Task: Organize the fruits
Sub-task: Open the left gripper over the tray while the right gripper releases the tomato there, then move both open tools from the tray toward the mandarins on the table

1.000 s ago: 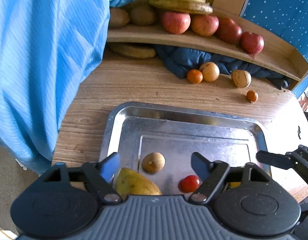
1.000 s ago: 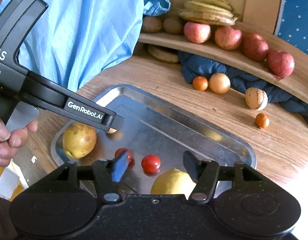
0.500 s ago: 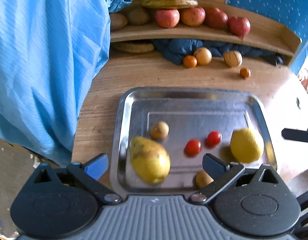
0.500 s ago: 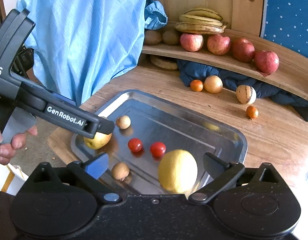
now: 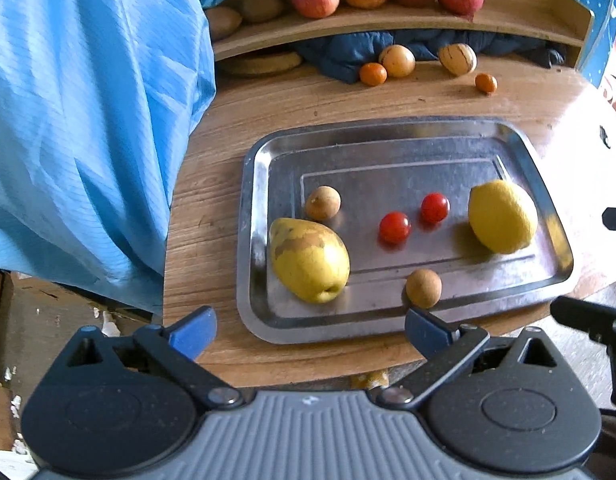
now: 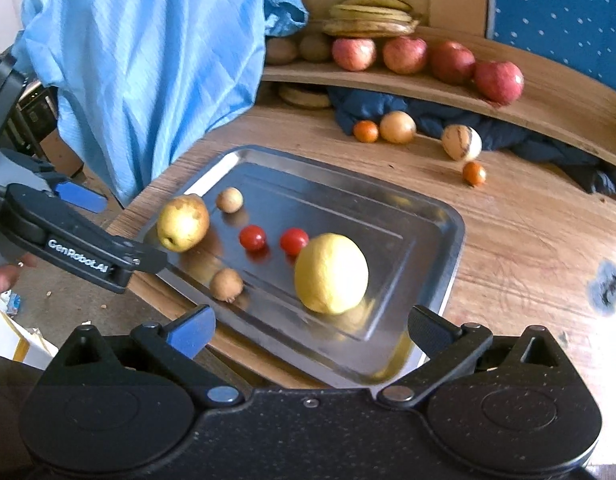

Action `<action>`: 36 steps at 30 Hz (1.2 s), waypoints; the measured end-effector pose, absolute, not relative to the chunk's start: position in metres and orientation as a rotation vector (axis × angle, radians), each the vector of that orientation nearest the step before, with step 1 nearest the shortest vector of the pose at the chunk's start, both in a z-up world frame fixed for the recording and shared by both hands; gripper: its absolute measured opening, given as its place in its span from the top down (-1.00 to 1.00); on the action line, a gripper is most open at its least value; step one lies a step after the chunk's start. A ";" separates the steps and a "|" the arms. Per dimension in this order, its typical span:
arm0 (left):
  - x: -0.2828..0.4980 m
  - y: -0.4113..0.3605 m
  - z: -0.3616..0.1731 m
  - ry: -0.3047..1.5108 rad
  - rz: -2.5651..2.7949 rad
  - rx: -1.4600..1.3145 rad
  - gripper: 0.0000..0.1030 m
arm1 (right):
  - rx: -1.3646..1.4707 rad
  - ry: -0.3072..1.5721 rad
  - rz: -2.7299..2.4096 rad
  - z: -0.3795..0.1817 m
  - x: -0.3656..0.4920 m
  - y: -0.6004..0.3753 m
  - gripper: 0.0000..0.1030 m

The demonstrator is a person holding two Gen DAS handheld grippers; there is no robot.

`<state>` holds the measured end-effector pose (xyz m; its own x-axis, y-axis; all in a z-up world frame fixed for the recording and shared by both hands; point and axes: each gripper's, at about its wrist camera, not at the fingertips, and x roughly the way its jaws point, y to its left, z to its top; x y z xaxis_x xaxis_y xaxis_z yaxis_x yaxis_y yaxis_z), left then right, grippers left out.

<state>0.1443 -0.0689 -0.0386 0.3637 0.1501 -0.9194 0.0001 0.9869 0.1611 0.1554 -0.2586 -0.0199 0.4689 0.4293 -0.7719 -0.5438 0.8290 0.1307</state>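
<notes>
The wooden table [image 5: 292, 96] fills most of what I see, with a blue cloth [image 5: 88, 120] hanging over its left side and a curved wooden shelf [image 6: 547, 100] along the far edge. On that shelf sit bananas [image 6: 371, 16], a row of four red apples [image 6: 427, 58] and, at the left end, two brown fruits [image 6: 300, 48]. Under the shelf lies a dark blue cloth [image 6: 367, 106]. In front of it on the bare table are an orange [image 6: 365, 131] touching a pale round fruit [image 6: 397, 127], a striped fruit [image 6: 461, 142] further right, and a smaller orange [image 6: 474, 173] near that.

The metal tray [image 5: 387, 136] lies on the near part of the table, close to the edge. My left gripper [image 5: 308, 330] hangs above the near edge of the table with its jaws wide and nothing between them. My right gripper [image 6: 309, 330] hangs over the near right corner of the tray, also spread wide and empty.

In the tray, the pear [image 5: 308, 258] lies at the near left, and the lemon [image 5: 501, 216] at the right, well apart from it. A small brown fruit [image 5: 323, 203] sits just beyond the pear, and a second one [image 5: 423, 288] lies by the near rim. Two cherry tomatoes [image 5: 413, 218] sit side by side between pear and lemon, not touching each other.
</notes>
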 end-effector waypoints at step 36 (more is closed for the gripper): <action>0.282 -0.057 -0.042 1.082 0.054 0.196 -0.99 | -0.033 0.902 0.329 -0.028 0.234 -0.278 -0.99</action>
